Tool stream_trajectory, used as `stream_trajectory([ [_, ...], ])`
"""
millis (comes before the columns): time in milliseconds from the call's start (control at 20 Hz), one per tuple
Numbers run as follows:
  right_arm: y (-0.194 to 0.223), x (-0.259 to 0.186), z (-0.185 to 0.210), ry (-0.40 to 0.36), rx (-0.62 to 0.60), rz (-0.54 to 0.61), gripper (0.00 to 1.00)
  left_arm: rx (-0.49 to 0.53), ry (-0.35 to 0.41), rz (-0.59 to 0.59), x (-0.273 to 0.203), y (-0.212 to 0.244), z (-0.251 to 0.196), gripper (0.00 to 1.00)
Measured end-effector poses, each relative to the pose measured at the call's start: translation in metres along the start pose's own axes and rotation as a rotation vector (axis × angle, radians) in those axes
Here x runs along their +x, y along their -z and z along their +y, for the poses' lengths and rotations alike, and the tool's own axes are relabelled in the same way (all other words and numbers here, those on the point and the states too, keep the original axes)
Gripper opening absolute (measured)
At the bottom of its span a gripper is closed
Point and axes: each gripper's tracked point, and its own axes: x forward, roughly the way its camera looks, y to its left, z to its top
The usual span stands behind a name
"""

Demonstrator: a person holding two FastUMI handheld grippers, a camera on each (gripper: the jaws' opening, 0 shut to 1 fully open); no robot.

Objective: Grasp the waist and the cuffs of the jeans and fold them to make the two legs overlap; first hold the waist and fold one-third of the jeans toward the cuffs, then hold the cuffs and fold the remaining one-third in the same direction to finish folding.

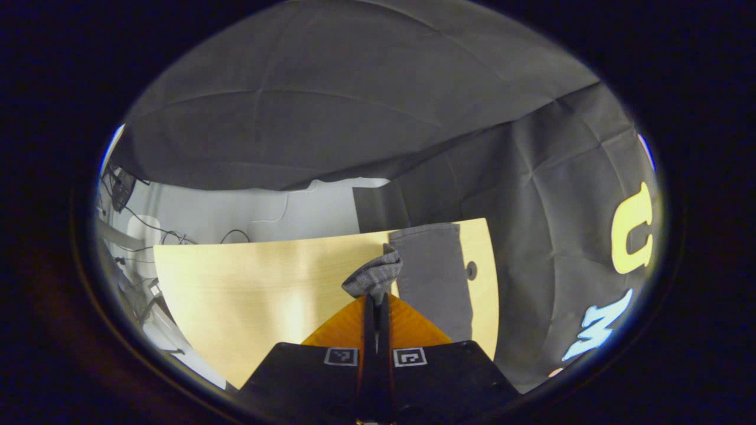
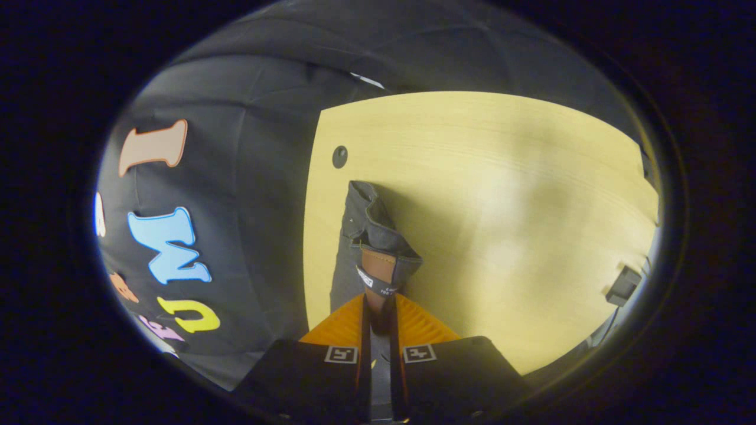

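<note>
Hanging from both grippers, the jeans (image 2: 360, 236) are trailing down onto the table (image 2: 502, 195) just ahead of the fingers. The right gripper (image 2: 378, 307) is pinching the waist, where a leather patch (image 2: 378, 265) is showing, and the left gripper (image 1: 376, 298) is clenching a bunched cuff (image 1: 375, 274), probably to bring the legs together. Beyond the left gripper, one leg (image 1: 434, 271) is lying flat on the table.

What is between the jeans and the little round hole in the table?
Nothing. In the right gripper view, bare table separates the jeans from the round hole.
</note>
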Motion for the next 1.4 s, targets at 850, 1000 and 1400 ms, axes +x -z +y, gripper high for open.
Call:
stream_trajectory([
  [850,-0.088,0.124,0.094,-0.040,0.443,-0.093,0.12,0.005,-0.059,0.004,0.190,-0.026,-0.126,0.05],
  [1000,-0.098,0.162,0.087,-0.034,0.387,-0.108,0.13,0.155,-0.056,0.013,0.221,-0.017,-0.146,0.04],
  [1400,-0.117,0.154,0.078,-0.079,0.244,-0.182,0.83,0.268,-0.180,0.055,0.235,0.007,-0.133,0.99],
])
